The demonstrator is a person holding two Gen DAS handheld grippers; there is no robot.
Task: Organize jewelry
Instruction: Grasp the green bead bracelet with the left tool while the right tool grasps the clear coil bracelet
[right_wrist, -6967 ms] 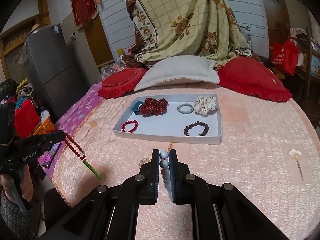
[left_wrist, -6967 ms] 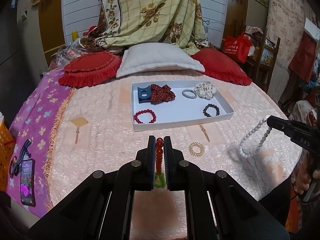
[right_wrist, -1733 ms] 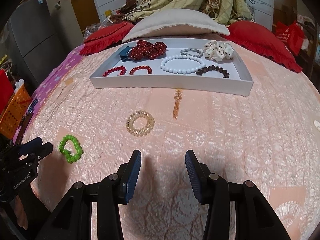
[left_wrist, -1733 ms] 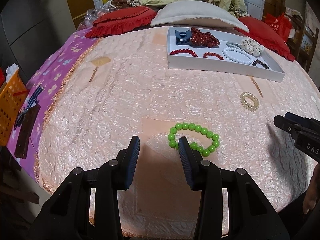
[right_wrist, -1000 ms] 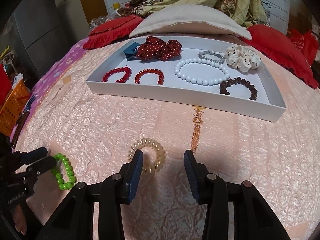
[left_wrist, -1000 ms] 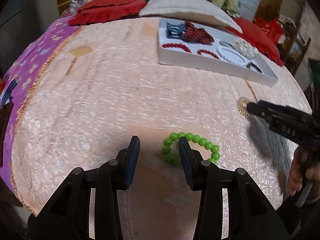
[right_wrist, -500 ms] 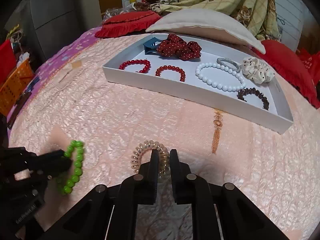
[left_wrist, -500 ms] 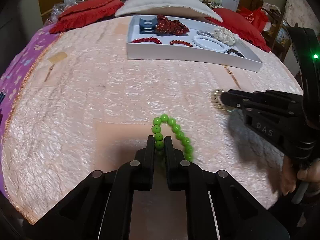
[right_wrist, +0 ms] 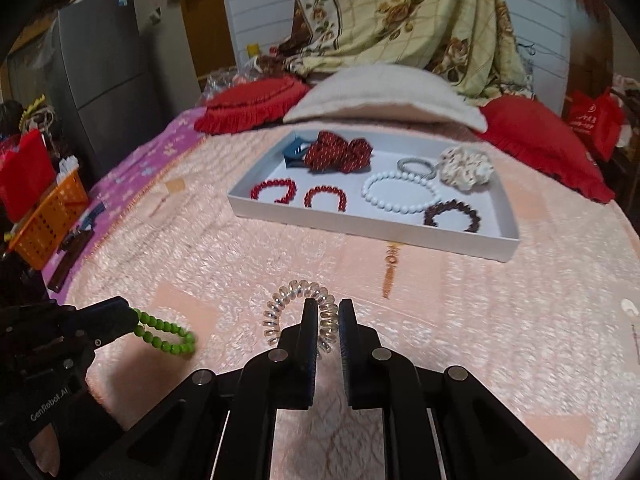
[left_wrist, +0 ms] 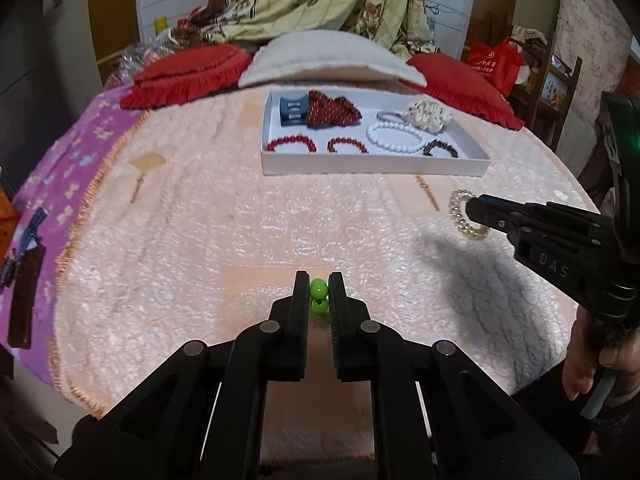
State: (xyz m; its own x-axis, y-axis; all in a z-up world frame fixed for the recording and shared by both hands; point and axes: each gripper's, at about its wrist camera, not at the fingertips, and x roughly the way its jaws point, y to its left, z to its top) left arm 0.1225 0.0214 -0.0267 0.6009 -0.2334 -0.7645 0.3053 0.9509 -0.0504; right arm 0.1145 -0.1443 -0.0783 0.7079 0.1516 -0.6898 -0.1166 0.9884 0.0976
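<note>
I've got both grippers pitched down. Left gripper [left_wrist: 319,294] clamped tight on the green bead bracelet [left_wrist: 319,289]; right gripper [right_wrist: 328,318] pinching the clear spiral hair tie [right_wrist: 280,304].

Quilted pink bedspread [left_wrist: 248,216], red cushions [right_wrist: 256,108]

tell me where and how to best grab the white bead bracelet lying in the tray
Take the white bead bracelet on its near arc, coming from above with one pad inside the loop and one outside. It lies flat as an open ring on the tray floor, so only a straddling pinch gets under no beads. The near arc looks clearest of the silver hair tie and cream scrunchie.
</note>
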